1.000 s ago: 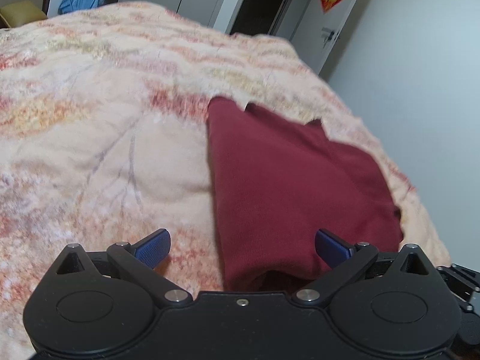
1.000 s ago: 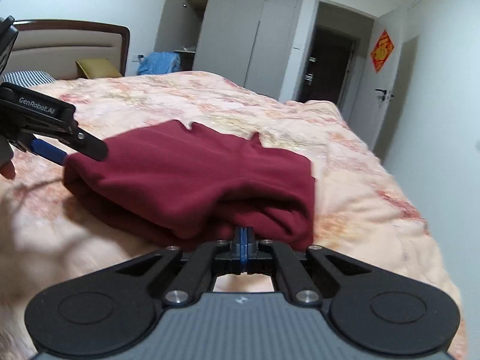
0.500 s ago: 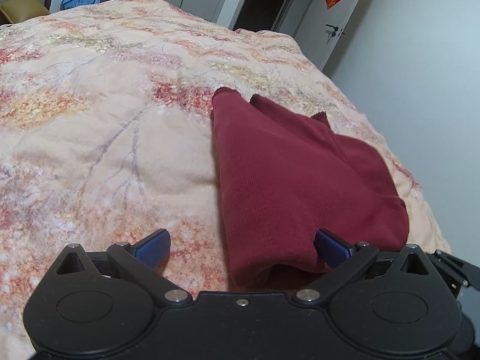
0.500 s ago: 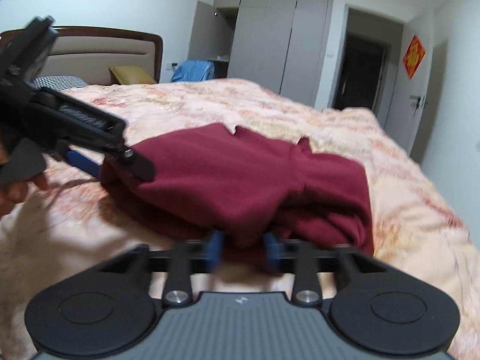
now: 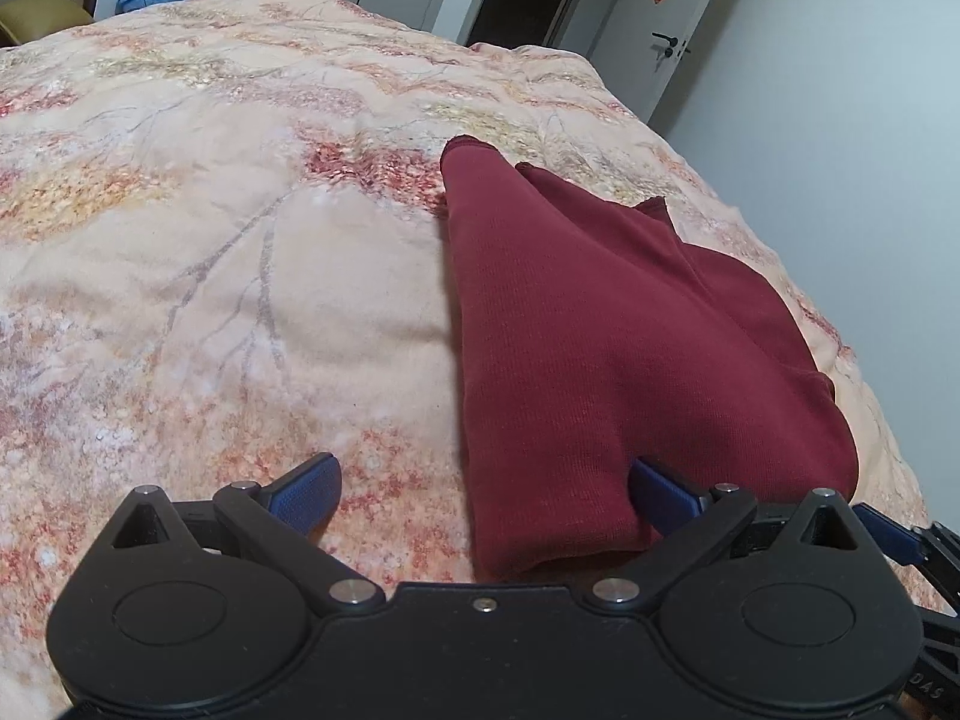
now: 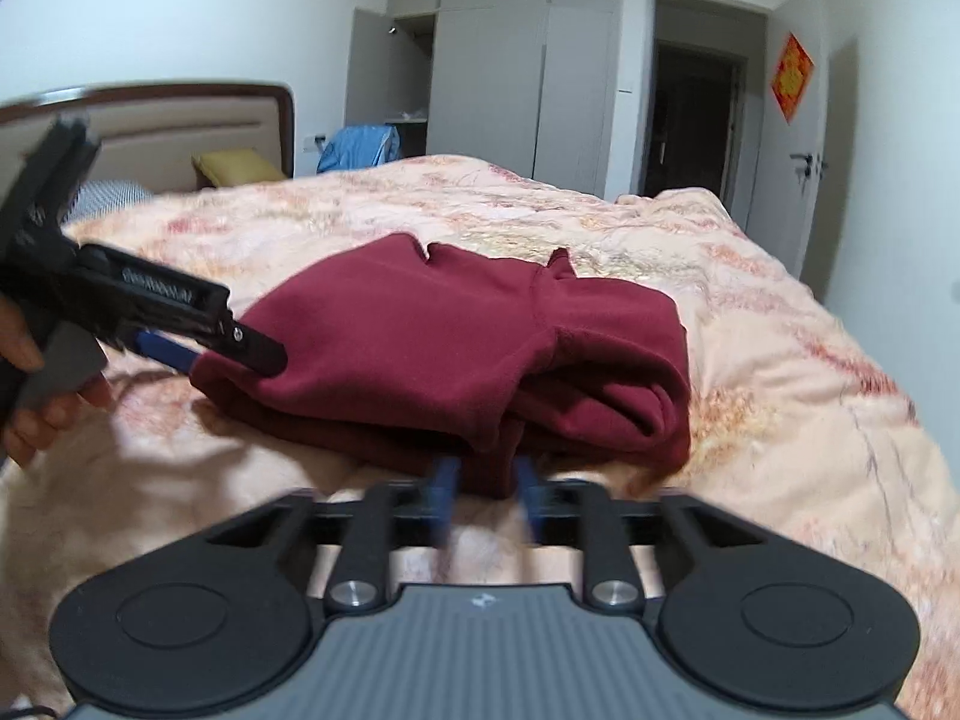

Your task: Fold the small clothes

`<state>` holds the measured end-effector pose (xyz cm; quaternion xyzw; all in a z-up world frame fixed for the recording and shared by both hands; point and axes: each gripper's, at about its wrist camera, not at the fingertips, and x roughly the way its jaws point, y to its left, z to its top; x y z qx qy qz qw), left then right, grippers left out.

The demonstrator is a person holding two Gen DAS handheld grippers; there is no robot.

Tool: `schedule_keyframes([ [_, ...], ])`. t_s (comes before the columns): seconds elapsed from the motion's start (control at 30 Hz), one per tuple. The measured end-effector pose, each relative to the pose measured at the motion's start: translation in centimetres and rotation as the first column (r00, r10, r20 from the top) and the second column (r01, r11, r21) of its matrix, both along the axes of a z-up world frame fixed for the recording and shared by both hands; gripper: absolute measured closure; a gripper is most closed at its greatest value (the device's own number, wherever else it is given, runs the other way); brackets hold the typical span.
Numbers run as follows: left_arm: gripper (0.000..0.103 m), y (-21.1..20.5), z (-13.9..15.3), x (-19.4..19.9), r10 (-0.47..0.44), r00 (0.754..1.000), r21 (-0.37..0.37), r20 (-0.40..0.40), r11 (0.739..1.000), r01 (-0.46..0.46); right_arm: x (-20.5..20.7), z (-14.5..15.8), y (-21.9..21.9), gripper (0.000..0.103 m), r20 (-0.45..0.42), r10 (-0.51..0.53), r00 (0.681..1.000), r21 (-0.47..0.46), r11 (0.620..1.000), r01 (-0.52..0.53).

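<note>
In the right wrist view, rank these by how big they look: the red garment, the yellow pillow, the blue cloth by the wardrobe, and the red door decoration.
1. Red garment, largest, though also nearest.
2. Yellow pillow and blue cloth: too alike to rank.
3. Door decoration, smallest, but far away.

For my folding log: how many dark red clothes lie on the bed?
1. The dark red garment lies folded on the floral bedspread, near its edge. Anything hidden inside its folds cannot be seen.
</note>
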<state>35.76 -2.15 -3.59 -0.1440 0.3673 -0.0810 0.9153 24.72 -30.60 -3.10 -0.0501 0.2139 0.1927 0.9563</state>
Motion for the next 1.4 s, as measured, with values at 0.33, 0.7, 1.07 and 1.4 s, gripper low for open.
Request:
schedule_keyframes([
  [0.33,0.001,-0.1,0.0,0.0,0.002,1.0,0.012,-0.004,1.0,-0.002,3.4,2.0,-3.5,0.028,0.02,-0.195,0.981,0.107,0.976,0.192],
  [0.7,0.0,-0.2,-0.2,0.2,-0.005,1.0,0.023,-0.004,1.0,0.005,13.4,0.7,-4.7,0.087,-0.148,-0.198,0.969,0.236,0.944,0.229],
  [1.07,0.0,-0.5,-0.3,0.4,-0.011,1.0,0.039,0.001,0.999,0.011,13.1,-0.7,-4.6,0.094,-0.132,-0.245,0.961,0.178,0.947,0.266],
  [1.4,0.001,0.3,0.7,-0.5,0.011,0.999,0.008,0.031,1.0,-0.012,12.0,-1.0,-5.5,0.099,-0.101,-0.295,0.95,0.22,0.925,0.311],
])
